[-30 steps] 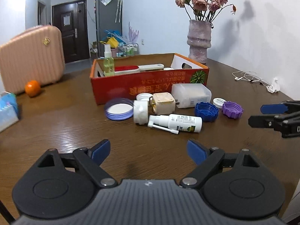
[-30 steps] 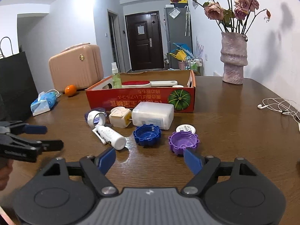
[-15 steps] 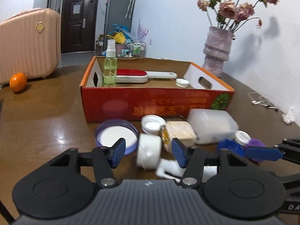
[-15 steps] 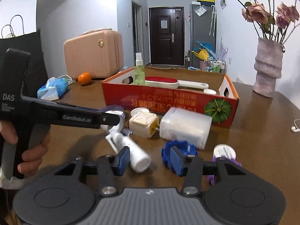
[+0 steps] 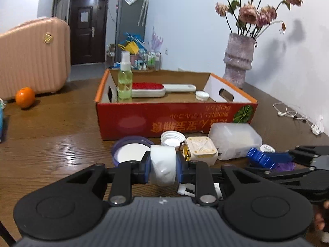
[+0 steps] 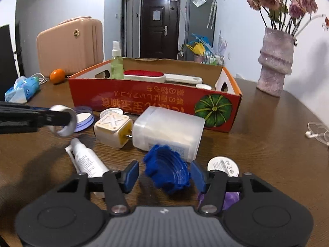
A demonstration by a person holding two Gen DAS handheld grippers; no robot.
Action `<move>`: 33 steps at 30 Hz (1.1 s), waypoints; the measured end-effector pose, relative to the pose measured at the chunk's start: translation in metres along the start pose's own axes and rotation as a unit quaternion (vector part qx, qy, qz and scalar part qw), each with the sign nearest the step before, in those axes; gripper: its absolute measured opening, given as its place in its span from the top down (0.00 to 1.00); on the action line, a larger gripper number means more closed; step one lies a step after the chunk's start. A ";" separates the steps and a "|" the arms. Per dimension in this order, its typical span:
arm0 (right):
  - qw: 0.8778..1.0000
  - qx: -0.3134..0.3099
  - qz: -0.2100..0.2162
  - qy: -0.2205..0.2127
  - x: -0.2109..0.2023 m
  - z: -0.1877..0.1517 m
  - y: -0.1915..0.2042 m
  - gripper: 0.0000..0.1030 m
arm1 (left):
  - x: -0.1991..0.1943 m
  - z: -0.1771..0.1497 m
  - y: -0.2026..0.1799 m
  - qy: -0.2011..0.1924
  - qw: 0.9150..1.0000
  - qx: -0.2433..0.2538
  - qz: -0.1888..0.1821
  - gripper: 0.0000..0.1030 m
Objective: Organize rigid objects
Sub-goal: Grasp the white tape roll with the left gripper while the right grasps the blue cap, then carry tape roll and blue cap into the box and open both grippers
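My left gripper is shut on a white tape roll, one blue pad on each flat side. In the right wrist view the tape roll hangs just above the table at the left. My right gripper has its pads on either side of a blue ribbed cap, which is tipped up on its edge. From the left wrist view that blue cap shows at the right. The red cardboard box stands behind, holding a green spray bottle, a red lint brush and a white cap.
In front of the box lie a purple-rimmed lid, a cream cube plug, a translucent case, a white spray tube, a purple cap and a small white disc. A vase, earphones, an orange.
Both grippers moved forward to the loose items. The left one closed onto the tape roll. The right one narrowed around the blue cap, which now stands tilted.
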State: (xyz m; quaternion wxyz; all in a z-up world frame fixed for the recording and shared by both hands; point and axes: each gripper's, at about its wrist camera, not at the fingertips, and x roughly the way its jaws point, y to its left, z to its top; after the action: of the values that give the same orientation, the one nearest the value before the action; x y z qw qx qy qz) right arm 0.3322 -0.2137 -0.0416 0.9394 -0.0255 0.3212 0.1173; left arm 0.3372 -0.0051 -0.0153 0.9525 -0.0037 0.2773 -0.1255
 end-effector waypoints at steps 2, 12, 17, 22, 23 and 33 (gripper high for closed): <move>1.000 0.016 0.011 0.001 0.000 -0.001 -0.004 0.68 | -0.016 -0.002 -0.001 -0.009 1.000 -0.001 0.001 0.77; 0.999 0.024 0.033 -0.036 -0.056 -0.013 0.000 0.86 | -0.094 -0.028 -0.014 -0.028 0.999 -0.022 0.005 0.77; 0.996 -0.036 0.081 -0.017 -0.098 -0.041 0.025 0.86 | -0.107 -0.051 -0.025 -0.003 0.999 -0.033 -0.020 0.77; 0.981 -0.184 0.059 0.020 -0.111 -0.075 0.072 0.79 | -0.099 -0.073 -0.039 0.032 0.999 -0.030 -0.017 0.77; 0.980 -0.187 0.059 0.020 -0.112 -0.078 0.074 0.75 | -0.099 -0.075 -0.041 0.033 0.999 -0.026 -0.014 0.77; 0.989 -0.129 0.065 -0.009 -0.133 -0.074 0.058 0.34 | -0.098 -0.082 -0.040 0.037 0.999 -0.020 -0.015 0.77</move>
State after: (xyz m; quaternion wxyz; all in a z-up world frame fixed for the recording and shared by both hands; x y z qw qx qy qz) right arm 0.1726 -0.1933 -0.0177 0.9214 -0.1246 0.2960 0.2187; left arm 0.2046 -0.0146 -0.0302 0.9392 -0.0225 0.3152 -0.1340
